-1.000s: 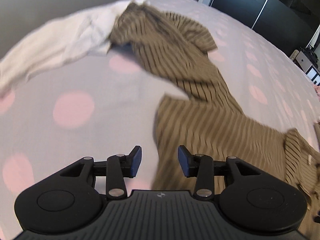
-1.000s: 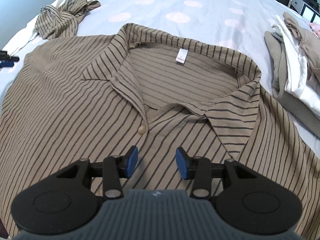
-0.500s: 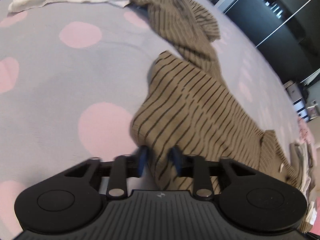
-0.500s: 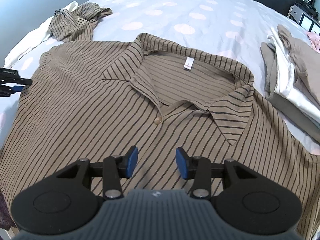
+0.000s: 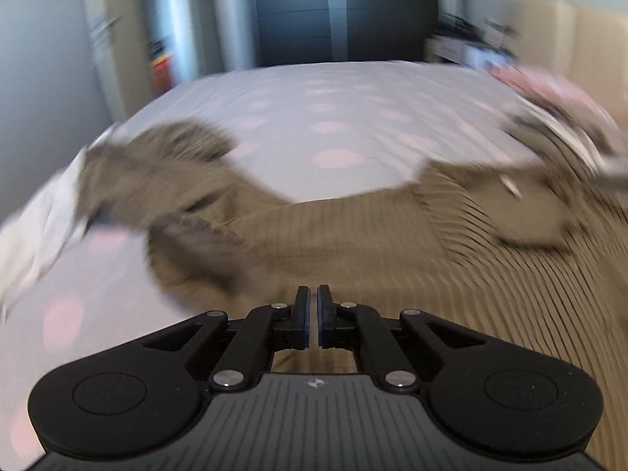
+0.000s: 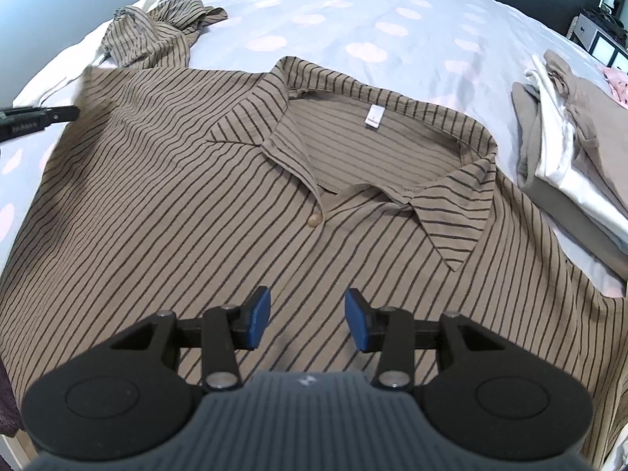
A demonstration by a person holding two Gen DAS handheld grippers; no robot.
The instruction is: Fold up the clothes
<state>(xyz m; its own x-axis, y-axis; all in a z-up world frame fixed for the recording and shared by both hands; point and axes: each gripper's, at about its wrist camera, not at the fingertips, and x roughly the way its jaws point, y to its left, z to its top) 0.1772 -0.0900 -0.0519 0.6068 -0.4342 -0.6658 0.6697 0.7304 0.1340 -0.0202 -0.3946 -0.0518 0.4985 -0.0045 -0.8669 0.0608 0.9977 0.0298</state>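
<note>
The left tool (image 5: 313,316) is pressed together, and whether cloth is pinched cannot be told. The right tool (image 6: 307,320) is held spread above the striped shirt (image 6: 219,180), gripping nothing. The shirt is laid flat on the bed (image 6: 353,11), with folded clothes (image 6: 569,149) piled near the bed's right edge.

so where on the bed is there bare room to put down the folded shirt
The widest free patch is the dotted sheet beyond the striped shirt's collar, between the crumpled striped garment on the left and the folded stack on the right. The near half is covered by the shirt; the right edge is crowded.
</note>
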